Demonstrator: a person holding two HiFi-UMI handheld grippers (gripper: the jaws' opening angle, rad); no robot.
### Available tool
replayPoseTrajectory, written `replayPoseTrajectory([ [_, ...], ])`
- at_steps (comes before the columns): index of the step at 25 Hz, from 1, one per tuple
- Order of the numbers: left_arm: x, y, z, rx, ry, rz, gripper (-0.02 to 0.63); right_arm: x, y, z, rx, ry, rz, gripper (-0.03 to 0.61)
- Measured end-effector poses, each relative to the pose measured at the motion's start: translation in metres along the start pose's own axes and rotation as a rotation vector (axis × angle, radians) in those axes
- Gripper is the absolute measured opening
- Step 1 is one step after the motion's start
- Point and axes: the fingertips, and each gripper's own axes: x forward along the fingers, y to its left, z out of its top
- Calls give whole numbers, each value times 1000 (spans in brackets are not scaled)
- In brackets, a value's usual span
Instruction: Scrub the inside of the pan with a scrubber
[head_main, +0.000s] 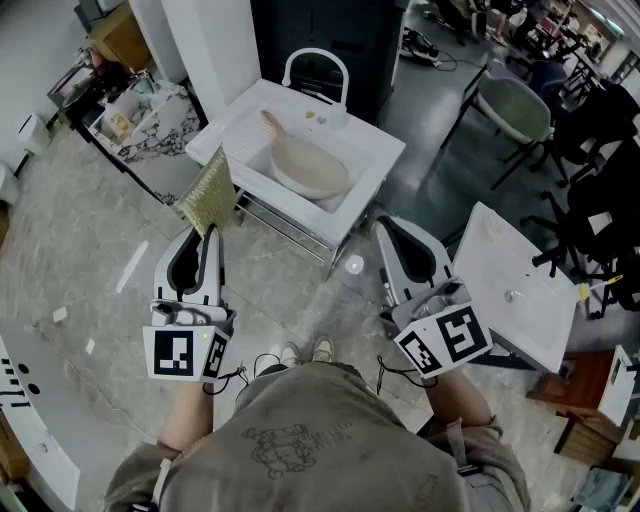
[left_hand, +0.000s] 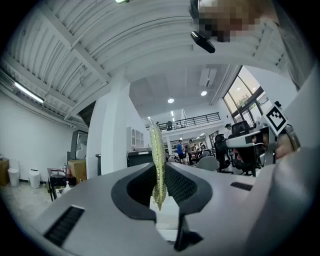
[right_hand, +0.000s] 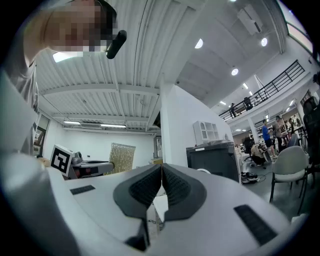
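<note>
- Open floor (head_main: 90, 240) is lying around both hand-held grippers; the sink (head_main: 385, 150) rim is standing just ahead.
- Left hand-held gripper (head_main: 208, 234) is clamping the scrubber (head_main: 208, 190) upright.
- Right hand-held gripper (head_main: 384, 228) is sitting closed, empty.
- Pan (head_main: 308, 168) is lying in the sink, ahead, between both.

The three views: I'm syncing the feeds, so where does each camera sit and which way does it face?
Head view: on the person's head, facing steeply down at the pan in the sink; left gripper, right gripper, forearms, shoes show.
Left gripper view: on the left gripper, facing forward across the hall; its jaws, shut on the scrubber, show.
Right gripper view: on the right gripper, facing forward likewise; its shut, empty jaws show.
Shared: all three show the scrubber.
</note>
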Motion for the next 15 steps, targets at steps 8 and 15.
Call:
replayPoseTrajectory([
  [8, 0, -5, -2, 5, 12, 7, 68, -7, -10, 1, 15, -11, -7, 31],
  [15, 5, -11, -6, 8, 22, 13, 67, -8, -18, -7, 12, 13, 5, 31],
])
